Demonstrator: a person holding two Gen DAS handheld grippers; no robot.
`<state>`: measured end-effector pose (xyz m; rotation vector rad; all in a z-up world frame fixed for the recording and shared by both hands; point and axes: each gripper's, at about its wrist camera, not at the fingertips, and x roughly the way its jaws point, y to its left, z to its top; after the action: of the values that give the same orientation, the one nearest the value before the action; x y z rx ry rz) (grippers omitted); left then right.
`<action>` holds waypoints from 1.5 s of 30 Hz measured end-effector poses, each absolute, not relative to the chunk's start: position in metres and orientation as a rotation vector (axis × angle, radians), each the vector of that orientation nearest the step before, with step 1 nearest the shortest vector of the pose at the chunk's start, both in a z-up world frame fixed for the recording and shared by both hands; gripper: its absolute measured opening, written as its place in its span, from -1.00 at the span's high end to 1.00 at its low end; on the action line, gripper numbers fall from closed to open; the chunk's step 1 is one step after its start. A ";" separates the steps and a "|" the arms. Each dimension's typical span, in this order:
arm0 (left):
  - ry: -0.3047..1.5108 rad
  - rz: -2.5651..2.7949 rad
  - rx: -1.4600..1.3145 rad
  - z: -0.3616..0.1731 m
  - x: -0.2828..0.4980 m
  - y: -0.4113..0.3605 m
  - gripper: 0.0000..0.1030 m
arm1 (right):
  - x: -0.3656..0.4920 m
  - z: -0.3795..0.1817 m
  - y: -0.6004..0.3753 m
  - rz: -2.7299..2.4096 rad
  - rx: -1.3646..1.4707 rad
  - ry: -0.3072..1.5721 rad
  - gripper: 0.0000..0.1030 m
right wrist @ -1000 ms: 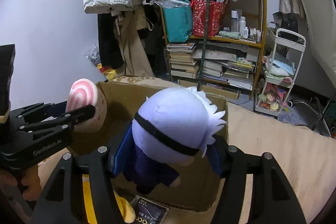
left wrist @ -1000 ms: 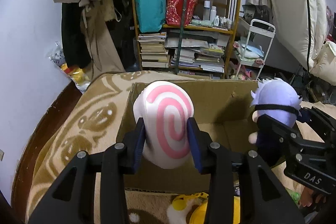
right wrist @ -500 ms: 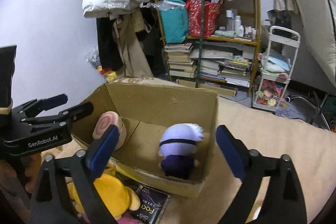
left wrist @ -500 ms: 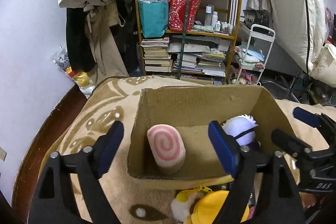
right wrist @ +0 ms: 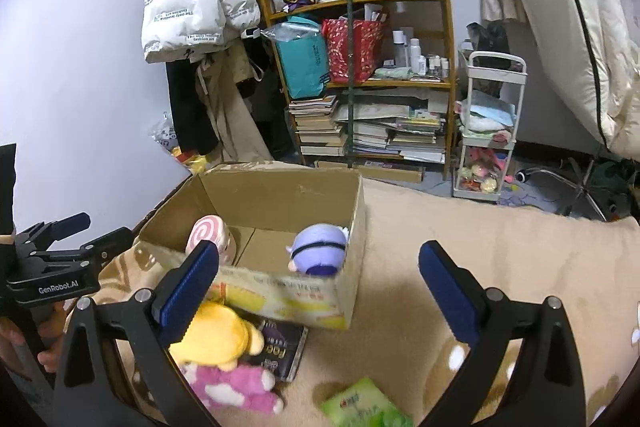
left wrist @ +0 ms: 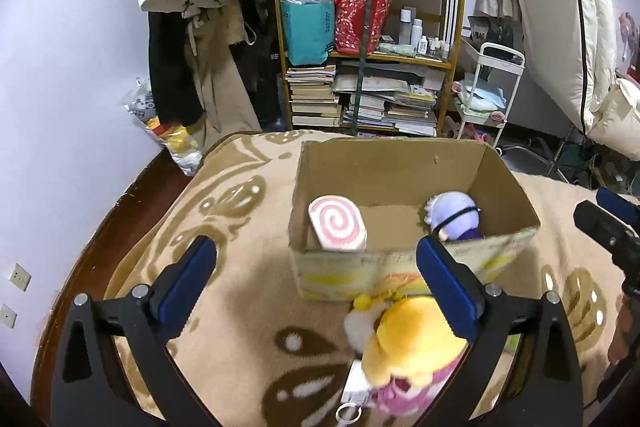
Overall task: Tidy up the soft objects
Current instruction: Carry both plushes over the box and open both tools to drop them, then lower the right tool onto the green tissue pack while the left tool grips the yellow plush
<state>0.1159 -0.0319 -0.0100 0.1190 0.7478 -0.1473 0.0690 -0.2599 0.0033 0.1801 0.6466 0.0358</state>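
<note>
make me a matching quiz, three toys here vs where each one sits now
Things:
1. swirl plush
2. purple doll
3. yellow plush

Places:
a. on the blanket, in front of the box
b. in the box, on the left gripper's side
c. in the box, on the right gripper's side

Pairs: 1-b, 2-c, 3-a

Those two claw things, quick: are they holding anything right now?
Left gripper: open, holding nothing.
Right gripper: open, holding nothing.
</note>
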 end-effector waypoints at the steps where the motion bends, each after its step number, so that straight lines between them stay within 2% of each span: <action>1: 0.748 -0.144 0.126 -0.009 0.111 -0.031 -0.92 | 0.064 0.004 -0.260 0.031 0.185 0.654 -1.00; 18: 0.766 -0.128 0.140 -0.014 0.052 -0.022 -0.92 | 0.022 -0.010 -0.250 -0.008 0.160 0.754 -1.00; 36: 0.801 -0.228 0.144 -0.052 0.077 -0.054 -0.92 | 0.046 -0.067 -0.271 -0.088 0.302 0.994 -1.00; 45: 0.873 -0.263 0.168 -0.079 0.089 -0.074 -0.92 | 0.057 -0.100 -0.280 -0.137 0.336 1.122 -1.00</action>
<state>0.0891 -0.0744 -0.0790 0.1678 0.8730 -0.2631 0.0569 -0.2797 -0.1001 0.3362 1.1221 -0.1372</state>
